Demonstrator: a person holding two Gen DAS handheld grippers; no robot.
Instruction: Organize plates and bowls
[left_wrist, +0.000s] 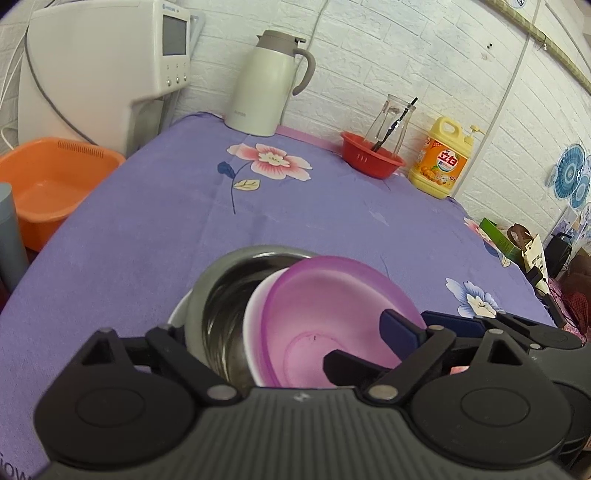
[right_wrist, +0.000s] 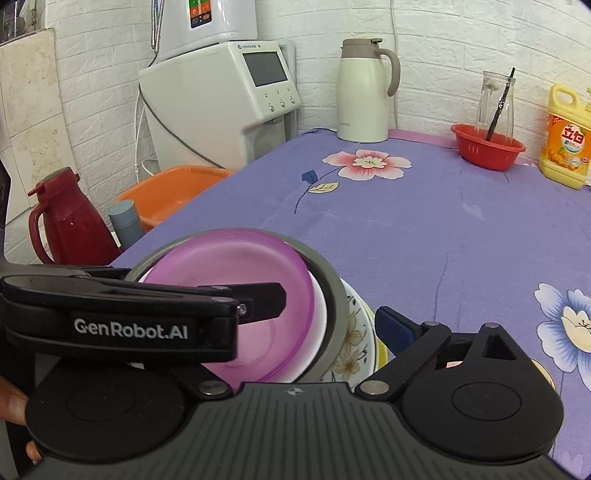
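Observation:
A translucent purple bowl (left_wrist: 314, 317) sits tilted inside a white bowl (left_wrist: 253, 325), both nested in a steel bowl (left_wrist: 221, 291) on the purple floral tablecloth. In the right wrist view the purple bowl (right_wrist: 236, 269) lies in the steel bowl (right_wrist: 332, 291), which rests on a floral plate (right_wrist: 354, 343). My left gripper (left_wrist: 295, 332) is open, its right finger (left_wrist: 402, 328) over the purple bowl's near rim. My right gripper (right_wrist: 328, 306) is open beside the stack, its right fingertip (right_wrist: 391, 326) by the plate. The other gripper's body crosses the right wrist view over the purple bowl.
At the table's back stand a cream thermos jug (left_wrist: 269, 85), a red basket (left_wrist: 371, 155) holding a glass carafe, and a yellow detergent bottle (left_wrist: 441, 157). A white dispenser (right_wrist: 221, 99), an orange basin (right_wrist: 173, 192) and a red jug (right_wrist: 66, 221) stand off the left edge.

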